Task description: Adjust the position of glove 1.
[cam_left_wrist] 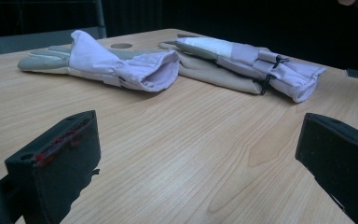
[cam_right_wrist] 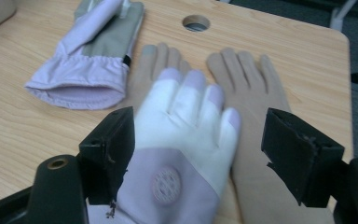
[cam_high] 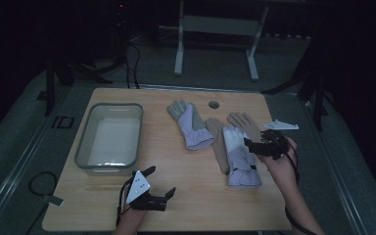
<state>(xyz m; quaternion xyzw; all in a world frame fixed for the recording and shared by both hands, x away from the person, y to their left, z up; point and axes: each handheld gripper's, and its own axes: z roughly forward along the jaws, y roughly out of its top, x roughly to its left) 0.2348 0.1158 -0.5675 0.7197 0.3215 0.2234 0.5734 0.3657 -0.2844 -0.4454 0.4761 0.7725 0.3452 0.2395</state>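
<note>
On the table point(cam_high: 191, 196) lie four gloves and one clear bin point(cam_high: 110, 137); both grippers' jaws gape wide, empty.

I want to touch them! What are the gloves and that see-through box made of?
The purple gloves look like soft woven cloth: the cuffs wrinkle. The tan gloves look smooth, maybe suede or thin knit; hard to tell. The box looks like clear plastic, with glossy walls.

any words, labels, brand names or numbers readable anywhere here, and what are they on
"ID": large dark marks that read like these letters, on the grey floor left of the table, by the clear bin.
Round embossed patch on the back of the white and lilac glove: too blurred to read.
No readable text on the other gloves or on either hand-held gripper.
</note>
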